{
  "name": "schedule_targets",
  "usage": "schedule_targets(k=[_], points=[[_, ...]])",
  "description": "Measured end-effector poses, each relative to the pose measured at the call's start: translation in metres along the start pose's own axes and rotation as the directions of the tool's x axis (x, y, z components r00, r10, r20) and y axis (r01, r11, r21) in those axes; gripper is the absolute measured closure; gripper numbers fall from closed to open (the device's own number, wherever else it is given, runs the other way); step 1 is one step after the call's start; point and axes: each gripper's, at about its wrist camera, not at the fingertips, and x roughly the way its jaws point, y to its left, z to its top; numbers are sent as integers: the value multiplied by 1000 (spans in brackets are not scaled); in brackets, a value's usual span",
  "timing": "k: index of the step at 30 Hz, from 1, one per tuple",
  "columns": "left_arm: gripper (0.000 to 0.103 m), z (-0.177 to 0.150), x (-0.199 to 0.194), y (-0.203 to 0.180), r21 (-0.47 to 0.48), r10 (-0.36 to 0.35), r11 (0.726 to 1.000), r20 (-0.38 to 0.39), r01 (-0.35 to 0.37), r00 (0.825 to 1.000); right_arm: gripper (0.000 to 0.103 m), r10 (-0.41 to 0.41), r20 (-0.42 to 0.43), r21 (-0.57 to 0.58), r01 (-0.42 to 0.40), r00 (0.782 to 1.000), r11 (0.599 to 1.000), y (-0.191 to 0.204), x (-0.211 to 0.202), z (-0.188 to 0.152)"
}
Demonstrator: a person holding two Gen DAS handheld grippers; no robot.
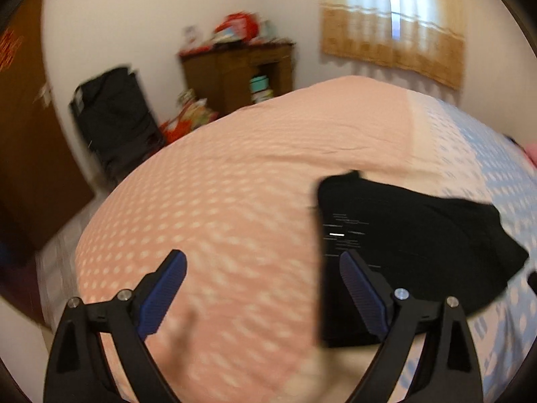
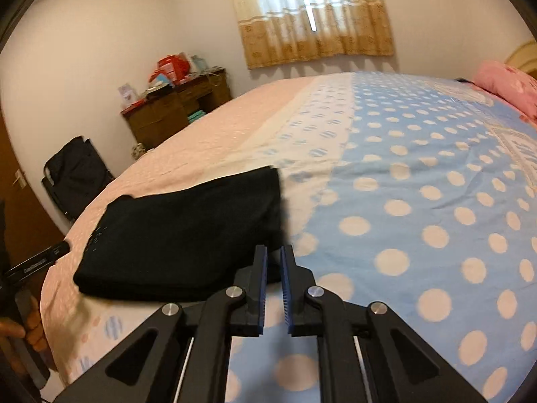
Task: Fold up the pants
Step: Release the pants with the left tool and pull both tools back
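The black pants (image 1: 412, 245) lie folded into a compact rectangle on the bed (image 1: 235, 201), and they also show in the right wrist view (image 2: 188, 231). My left gripper (image 1: 263, 262) is wide open and empty, above the bed just left of the pants, with its right finger over their left edge. My right gripper (image 2: 273, 252) has its jaws nearly closed with a narrow gap and nothing between them. It hovers at the pants' near right corner. The left gripper's tip (image 2: 43, 258) shows at the left edge of the right wrist view.
The bed cover is pink on the left and blue with white dots (image 2: 419, 201) on the right. A pink pillow (image 2: 506, 84) lies at the far right. A dark chair (image 1: 114, 121) and a cluttered wooden cabinet (image 1: 238, 70) stand beyond the bed. A curtained window (image 2: 312, 16) is behind.
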Motion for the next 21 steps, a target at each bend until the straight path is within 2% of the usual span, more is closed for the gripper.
schedule_targets(k=[3,5,7,10,12,14,16,17,19,21], points=[[8,-4,8,-19,51,-1,999,-30,3,1000,94,-10,13,-37,10,1000,999,15,3,-1],[8,-10,17,-27,84,50,995,-66,-44,997,94,5,-5,-28,-5,1000,1000,18,8,-1],[8,-17,18,-30,100,64,993,-68,-57,996,94,-25,-6,-19,25,1000,1000,19,8,-2],[7,-17,12,-28,104,73,992,-47,-68,996,94,-61,75,-33,64,995,997,23,-10,1],[7,-16,13,-29,107,79,992,-51,-74,996,94,-50,98,-68,57,994,996,29,-14,7],[7,-19,10,-33,113,87,990,-43,-81,995,94,-32,85,-66,38,996,997,29,-8,10],[7,-22,10,-33,111,85,991,-37,-80,996,94,-16,18,-34,17,1000,999,24,11,9],[7,-22,10,-32,106,81,991,-35,-76,996,94,-19,-41,-6,18,999,1000,18,25,5],[6,-23,11,-31,95,70,993,-38,-66,997,94,-18,-96,32,21,995,999,11,40,-4],[3,-23,14,-28,76,59,996,-50,-55,997,94,-8,-66,35,11,998,999,7,40,-9]])
